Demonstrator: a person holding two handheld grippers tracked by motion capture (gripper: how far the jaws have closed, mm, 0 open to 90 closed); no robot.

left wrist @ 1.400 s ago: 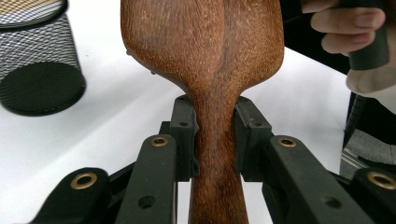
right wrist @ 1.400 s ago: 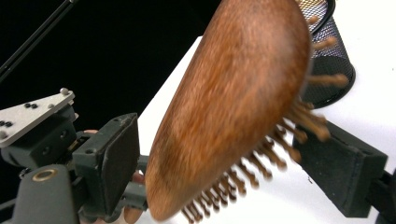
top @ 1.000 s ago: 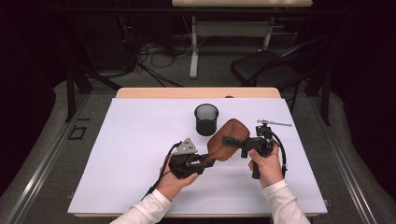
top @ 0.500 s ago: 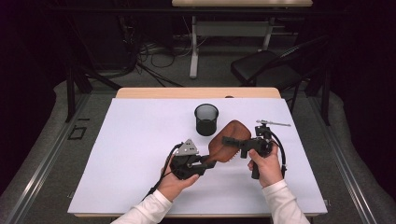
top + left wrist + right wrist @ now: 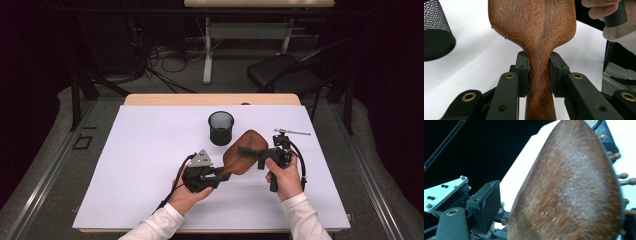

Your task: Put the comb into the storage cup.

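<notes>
A brown wooden hairbrush [image 5: 245, 152] is held above the white table cover [image 5: 140, 165], back side up. My left gripper [image 5: 224, 174] is shut on its narrow handle; in the left gripper view both pads [image 5: 522, 72] press the handle of the brush [image 5: 534, 25]. My right gripper [image 5: 248, 154] reaches in from the right and straddles the brush head. Its jaws have just been closing with the head between them. In the right gripper view the left pad [image 5: 490, 205] stands a little off the brush [image 5: 569, 195], whose bristle pins stick out at the right. The other jaw is hidden behind the head.
A black mesh cup [image 5: 220, 127] stands upright just behind the brush. A small metal rod on a black mount [image 5: 290, 133] lies to the right rear. The table's wooden back edge [image 5: 210, 99] runs behind them, with a chair [image 5: 285, 75] and cables on the floor beyond.
</notes>
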